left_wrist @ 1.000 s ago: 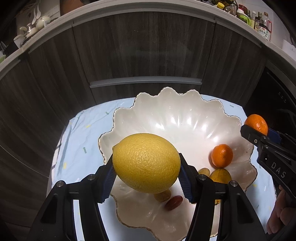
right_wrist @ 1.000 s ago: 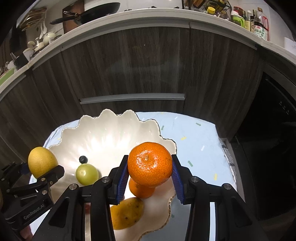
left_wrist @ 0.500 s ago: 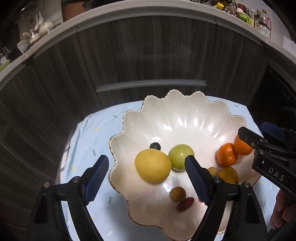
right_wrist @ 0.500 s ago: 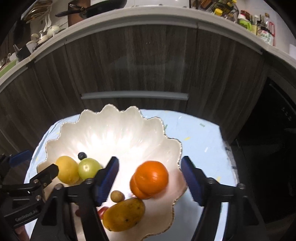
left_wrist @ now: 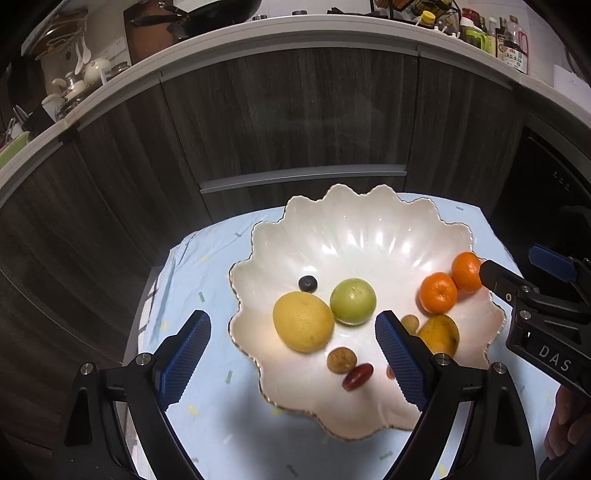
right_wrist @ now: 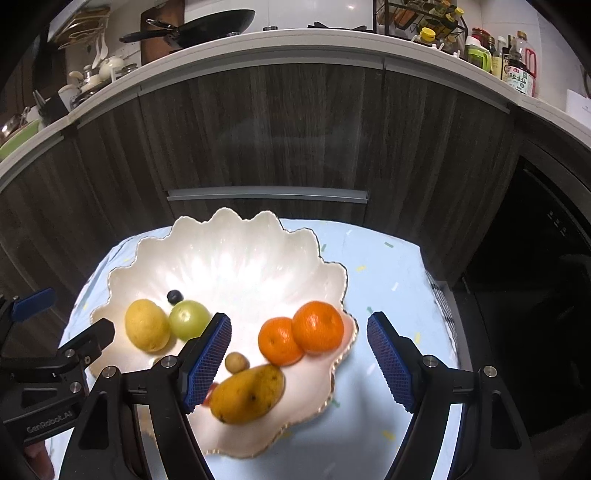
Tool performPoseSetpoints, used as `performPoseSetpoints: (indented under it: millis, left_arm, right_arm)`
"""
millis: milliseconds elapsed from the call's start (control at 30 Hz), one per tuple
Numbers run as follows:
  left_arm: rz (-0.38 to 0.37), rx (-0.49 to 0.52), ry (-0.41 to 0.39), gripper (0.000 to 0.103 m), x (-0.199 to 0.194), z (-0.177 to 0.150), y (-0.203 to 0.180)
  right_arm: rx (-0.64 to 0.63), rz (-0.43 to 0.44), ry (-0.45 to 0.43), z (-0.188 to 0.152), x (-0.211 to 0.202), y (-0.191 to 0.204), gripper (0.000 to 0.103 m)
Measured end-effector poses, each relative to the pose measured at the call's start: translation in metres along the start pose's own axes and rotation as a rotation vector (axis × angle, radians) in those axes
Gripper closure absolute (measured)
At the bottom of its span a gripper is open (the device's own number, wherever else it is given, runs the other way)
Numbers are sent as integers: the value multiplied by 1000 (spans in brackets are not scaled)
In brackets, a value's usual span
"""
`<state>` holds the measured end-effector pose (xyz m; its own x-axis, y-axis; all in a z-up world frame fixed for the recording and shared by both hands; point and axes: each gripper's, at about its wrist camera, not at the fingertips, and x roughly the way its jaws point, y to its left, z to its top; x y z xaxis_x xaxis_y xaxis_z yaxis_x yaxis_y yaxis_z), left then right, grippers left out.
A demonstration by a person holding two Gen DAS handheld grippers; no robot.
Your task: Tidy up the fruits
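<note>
A white scalloped bowl [left_wrist: 369, 229] [right_wrist: 236, 258] stands on a small table with a light blue cloth [left_wrist: 207, 258]. In it lie a lemon [left_wrist: 303, 321] [right_wrist: 147, 329], a green round fruit [left_wrist: 352, 301] [right_wrist: 187, 319], a blueberry [left_wrist: 307, 283], two oranges [left_wrist: 438, 292] [right_wrist: 317, 326], a mango [left_wrist: 439, 334] [right_wrist: 246, 393], a small brown fruit [left_wrist: 341, 360] and a red one [left_wrist: 357, 376]. My left gripper [left_wrist: 293, 358] is open and empty above the bowl's near left side. My right gripper [right_wrist: 299, 362] is open and empty above the oranges.
Dark wood cabinets [left_wrist: 295, 122] with a grey handle rail stand right behind the table. A counter above holds a pan [right_wrist: 192, 26], bottles [right_wrist: 513, 62] and dishes. A dark appliance [right_wrist: 535, 258] is at the right. The cloth is bare right of the bowl [right_wrist: 388, 280].
My left gripper opened and let the lemon into the bowl; my right gripper opened and let the orange down beside the other orange. Both grippers have since pulled back and up.
</note>
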<state>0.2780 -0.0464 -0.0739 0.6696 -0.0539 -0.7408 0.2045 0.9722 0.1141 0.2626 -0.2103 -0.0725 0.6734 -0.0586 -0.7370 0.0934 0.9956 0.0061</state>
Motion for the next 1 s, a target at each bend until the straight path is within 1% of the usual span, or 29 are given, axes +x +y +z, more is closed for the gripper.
performPoseSetpoints:
  millis: [733, 1000]
  left_arm:
    - [29, -29, -34, 12, -71, -41, 5]
    - [40, -41, -35, 12, -87, -57, 6]
  right_arm:
    - [-4, 39, -31, -34, -63, 6, 26]
    - [-13, 48, -32, -49, -79, 10, 26]
